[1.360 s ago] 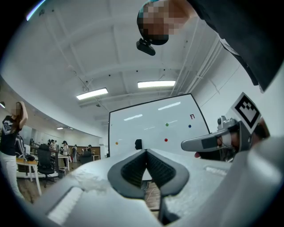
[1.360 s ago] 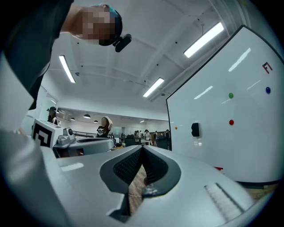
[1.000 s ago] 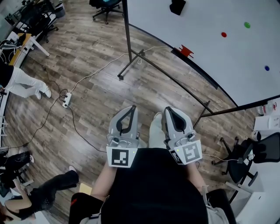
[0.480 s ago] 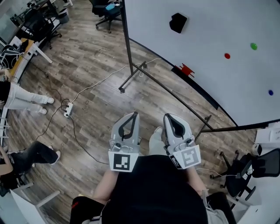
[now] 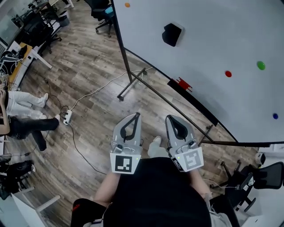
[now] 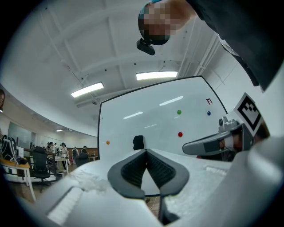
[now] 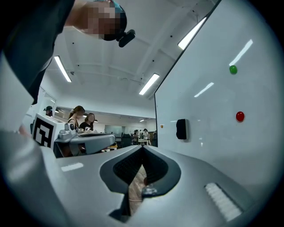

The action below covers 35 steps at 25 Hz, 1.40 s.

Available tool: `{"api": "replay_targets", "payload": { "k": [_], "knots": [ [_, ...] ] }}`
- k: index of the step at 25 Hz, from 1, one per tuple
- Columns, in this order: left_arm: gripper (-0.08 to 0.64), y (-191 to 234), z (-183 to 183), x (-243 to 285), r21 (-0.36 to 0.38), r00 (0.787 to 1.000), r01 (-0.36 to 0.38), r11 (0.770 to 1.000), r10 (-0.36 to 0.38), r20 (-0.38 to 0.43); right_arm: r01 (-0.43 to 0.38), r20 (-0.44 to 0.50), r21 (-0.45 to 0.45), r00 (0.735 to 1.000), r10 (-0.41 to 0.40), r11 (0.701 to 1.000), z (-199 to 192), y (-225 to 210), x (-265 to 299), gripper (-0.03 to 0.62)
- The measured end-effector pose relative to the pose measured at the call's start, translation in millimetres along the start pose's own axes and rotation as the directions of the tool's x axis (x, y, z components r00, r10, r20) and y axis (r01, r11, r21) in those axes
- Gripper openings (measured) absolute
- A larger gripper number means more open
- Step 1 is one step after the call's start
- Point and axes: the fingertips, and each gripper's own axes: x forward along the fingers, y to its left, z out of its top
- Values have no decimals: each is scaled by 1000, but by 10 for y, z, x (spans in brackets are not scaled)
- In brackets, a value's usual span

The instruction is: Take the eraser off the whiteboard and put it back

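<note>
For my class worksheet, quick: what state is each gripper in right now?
Left gripper: jaws closed, holding nothing.
Right gripper: jaws closed, holding nothing.

Open-plan office, standing whiteboard (image 5: 213, 40), desks (image 5: 24, 46) and swivel chairs (image 5: 103, 11) (people (image 5: 20, 102) nearby), wood-look floor (image 5: 88, 80), strip ceiling lights (image 6: 156, 75)

Whiteboard (image 5: 213, 40): smooth, glossy white face that mirrors the ceiling lights.
Eraser (image 5: 171, 34): black, matt.
Stand (image 5: 125, 48): black tube, apparently painted metal.
Floor (image 5: 88, 66): grey-brown wood-grain planks, low sheen.
Left gripper (image 5: 135, 116), right gripper (image 5: 171, 119): matt grey plastic shells, faintly grainy.
Pads (image 6: 133, 170): black, ribbed, rubbery.
Red magnet (image 5: 228, 74), green magnet (image 5: 261, 65): glossy.
</note>
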Motion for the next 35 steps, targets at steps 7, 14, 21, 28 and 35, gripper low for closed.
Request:
{"api": "replay_targets", "payload": {
  "k": [7, 14, 21, 28, 35],
  "knots": [
    [2, -157, -31, 571, -3, 1000, -20, 1000, 20, 22, -8, 16, 5, 1000, 8, 1000, 131, -604, 139, 2],
    [2, -175, -74, 894, -10, 1000, -16, 1000, 16, 22, 16, -12, 13, 1000, -16, 1000, -13, -927, 193, 2],
    [2, 38, -123, 1243, -16, 999, 22, 1000, -21, 45, 67, -25, 5, 997, -67, 998, -61, -1086, 436, 2],
    [2, 287, -135, 1723, -22, 994, 87, 996, -85, 74, 141, -29, -6, 990, -141, 990, -37, -1271, 763, 2],
    [2, 556, -175, 2109, -26, 989, 118, 993, -115, 90, 223, -32, -15, 974, -224, 975, -93, -1380, 1067, 2]
  ]
}}
